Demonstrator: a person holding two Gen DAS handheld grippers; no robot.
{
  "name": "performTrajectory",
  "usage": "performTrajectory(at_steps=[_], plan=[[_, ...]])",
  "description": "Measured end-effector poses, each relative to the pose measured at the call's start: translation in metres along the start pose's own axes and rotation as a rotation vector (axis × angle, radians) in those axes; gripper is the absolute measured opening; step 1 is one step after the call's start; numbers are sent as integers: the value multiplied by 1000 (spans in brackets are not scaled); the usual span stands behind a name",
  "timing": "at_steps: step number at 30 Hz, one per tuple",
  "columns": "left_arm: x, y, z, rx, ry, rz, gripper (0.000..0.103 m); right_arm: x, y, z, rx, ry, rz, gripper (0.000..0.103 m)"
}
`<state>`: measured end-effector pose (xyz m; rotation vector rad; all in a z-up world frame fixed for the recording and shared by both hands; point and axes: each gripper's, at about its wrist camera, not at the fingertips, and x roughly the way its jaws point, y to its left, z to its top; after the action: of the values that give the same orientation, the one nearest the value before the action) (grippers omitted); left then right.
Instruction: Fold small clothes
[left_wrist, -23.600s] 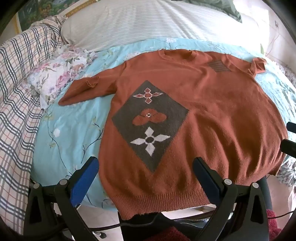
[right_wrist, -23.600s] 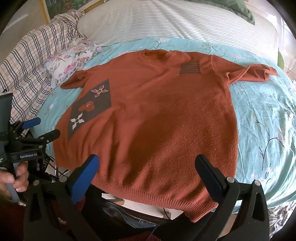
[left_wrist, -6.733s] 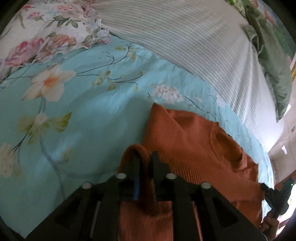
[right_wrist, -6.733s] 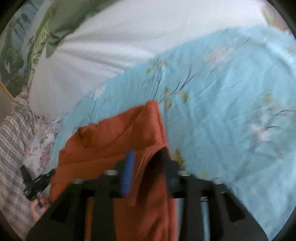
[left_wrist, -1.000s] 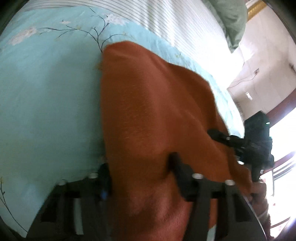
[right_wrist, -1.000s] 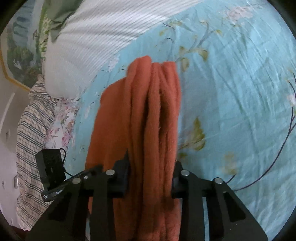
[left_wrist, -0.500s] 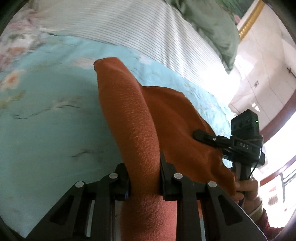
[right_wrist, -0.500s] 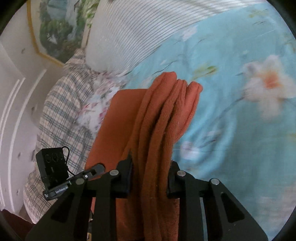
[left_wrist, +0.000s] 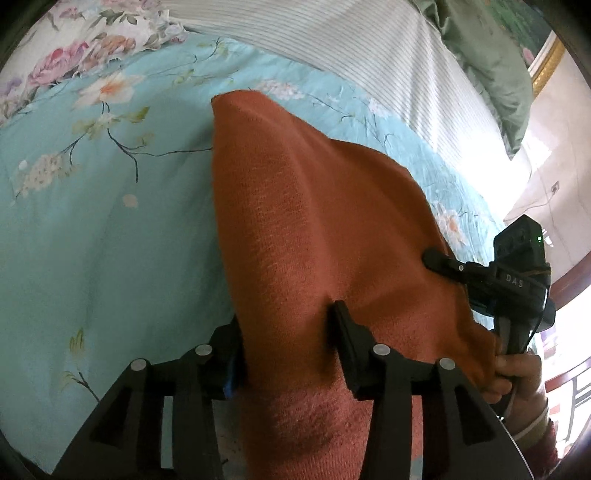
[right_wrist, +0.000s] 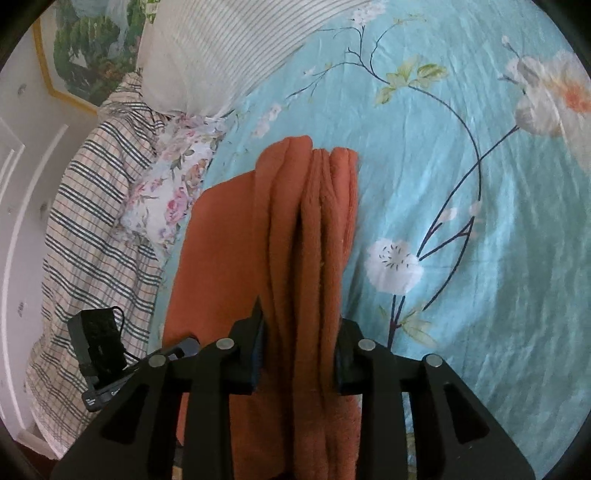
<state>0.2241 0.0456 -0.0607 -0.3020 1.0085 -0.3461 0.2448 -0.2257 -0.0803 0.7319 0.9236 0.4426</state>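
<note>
**Rust sweater gripped at both ends above the bed**

Turquoise floral bedsheet (left_wrist: 92, 240) fills the background, with a striped pillow (left_wrist: 369, 55) at the far side. Your left hand-held gripper (left_wrist: 288, 332) is closed on the folded rust sweater (left_wrist: 314, 221). Your right hand-held gripper (right_wrist: 299, 332) clamps its bunched layers, and the sweater's far end rests on the sheet.

The orange sweater (left_wrist: 314, 240) is running off the bottom edge in both wrist views, so its lower end is not showing. Bunched knit is covering the inner faces of the left tool (left_wrist: 286, 332) and of the right tool (right_wrist: 297, 328). The sweater's folds are hiding its front pattern. The hand (left_wrist: 517, 373) is being cut off near the right edge.
</note>
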Motion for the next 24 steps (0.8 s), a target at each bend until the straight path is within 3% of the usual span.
performTrajectory(at_steps=[2, 4, 7, 9, 12, 17, 18, 20, 24], plan=[[-1, 0, 0, 2, 1, 2, 45, -11, 9, 2, -35, -38, -59, 36], [-4, 2, -1, -6, 5, 11, 52, -28, 21, 4, -84, -107, -113, 37], [-17, 4, -2, -18, -26, 35, 53, -43, 39, 10, -154, -162, -113, 38], [-33, 6, -5, -18, -67, 41, 53, -39, 47, 15, -179, -130, -88, 38], [-48, 5, -7, -6, -103, 41, 53, -24, 51, 22, -196, -94, -130, 38], [-43, 7, -8, 6, -76, 47, 53, -1, 33, 27, -137, -33, -138, 37], [-40, 9, -8, -3, -68, 44, 53, 2, 33, 28, -135, -26, -135, 36], [-34, 12, -8, -21, -48, 26, 53, 2, 35, 30, -134, -27, -123, 12], [-36, 4, -6, -7, -45, 35, 48, -38, 57, 24, -168, -166, -26, 11]])
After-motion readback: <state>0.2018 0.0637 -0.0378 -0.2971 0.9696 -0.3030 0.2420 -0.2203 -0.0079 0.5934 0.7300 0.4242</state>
